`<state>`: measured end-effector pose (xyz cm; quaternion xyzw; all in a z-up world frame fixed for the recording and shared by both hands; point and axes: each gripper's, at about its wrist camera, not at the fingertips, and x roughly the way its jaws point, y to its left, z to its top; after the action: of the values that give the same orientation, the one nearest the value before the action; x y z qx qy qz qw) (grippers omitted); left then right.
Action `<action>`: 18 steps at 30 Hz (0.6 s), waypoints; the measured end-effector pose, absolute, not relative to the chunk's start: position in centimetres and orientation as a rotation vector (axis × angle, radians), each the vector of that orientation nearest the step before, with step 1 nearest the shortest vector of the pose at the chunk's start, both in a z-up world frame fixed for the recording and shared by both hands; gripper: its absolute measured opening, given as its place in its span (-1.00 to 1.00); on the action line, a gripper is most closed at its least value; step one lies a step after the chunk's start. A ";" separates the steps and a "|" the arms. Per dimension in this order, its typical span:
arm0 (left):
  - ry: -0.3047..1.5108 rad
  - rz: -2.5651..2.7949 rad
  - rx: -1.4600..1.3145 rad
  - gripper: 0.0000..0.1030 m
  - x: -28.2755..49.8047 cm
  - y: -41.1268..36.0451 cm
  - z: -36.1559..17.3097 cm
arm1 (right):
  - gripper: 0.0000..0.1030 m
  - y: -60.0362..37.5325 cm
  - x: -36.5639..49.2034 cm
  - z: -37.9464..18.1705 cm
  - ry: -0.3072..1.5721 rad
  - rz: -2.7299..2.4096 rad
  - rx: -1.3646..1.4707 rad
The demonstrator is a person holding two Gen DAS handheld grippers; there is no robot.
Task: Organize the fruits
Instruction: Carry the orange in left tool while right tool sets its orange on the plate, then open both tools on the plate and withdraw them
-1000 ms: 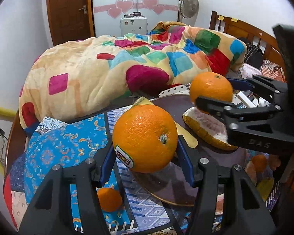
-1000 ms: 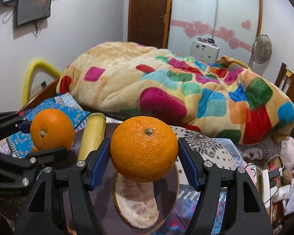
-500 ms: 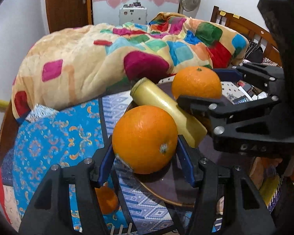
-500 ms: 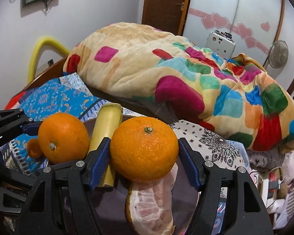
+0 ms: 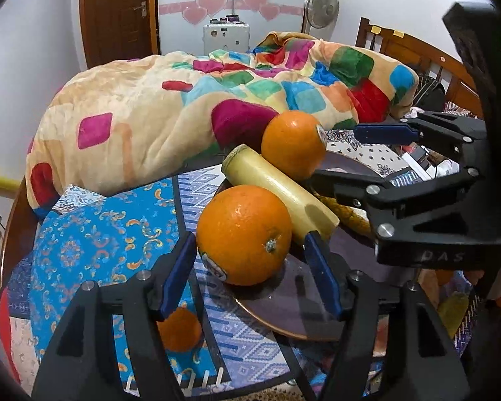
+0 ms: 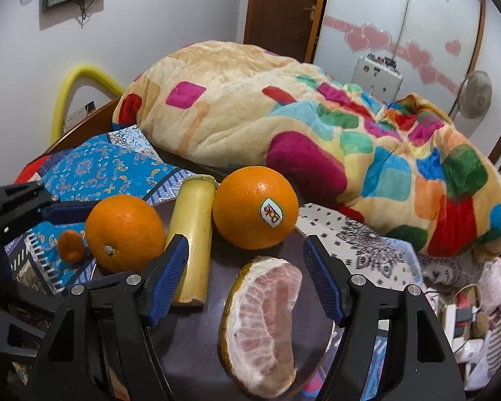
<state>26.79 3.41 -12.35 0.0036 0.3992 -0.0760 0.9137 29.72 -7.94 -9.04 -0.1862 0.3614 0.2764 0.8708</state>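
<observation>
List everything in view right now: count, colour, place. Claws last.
Large round oranges: 2, orange; both on the plate, the stickered one right of the banana, the other left of it.
Cut banana piece: 1, pale yellow; lying on the plate between the oranges.
Peeled pomelo wedge: 1, pink flesh, yellow rind; near side of the plate.
Dark round plate: 1, brown-purple; on the patterned cloth.
Small tangerine: 1, orange; on the cloth, left of the plate.
Blue patterned cloth: 1; under the plate.
Multicoloured patchwork blanket: 1; heaped behind.
Left claw: 1, black with blue pads; open around the left orange.
Right claw: 1, same; open, empty.
</observation>
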 end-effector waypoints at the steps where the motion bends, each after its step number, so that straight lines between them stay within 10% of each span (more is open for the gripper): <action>1: 0.815 -0.155 0.013 0.29 26.5 3.4 -12.2 | 0.31 -8.0 29.4 -8.9 0.748 0.580 -0.385; 18: 0.768 -0.125 -0.005 0.37 19.9 3.7 -9.7 | 0.32 -12.2 21.9 -5.9 0.630 0.541 -0.278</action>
<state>19.90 3.68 -9.71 -0.0023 0.3742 -0.0612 0.9253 21.94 -12.21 -5.88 -0.1347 0.3050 0.2618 0.9057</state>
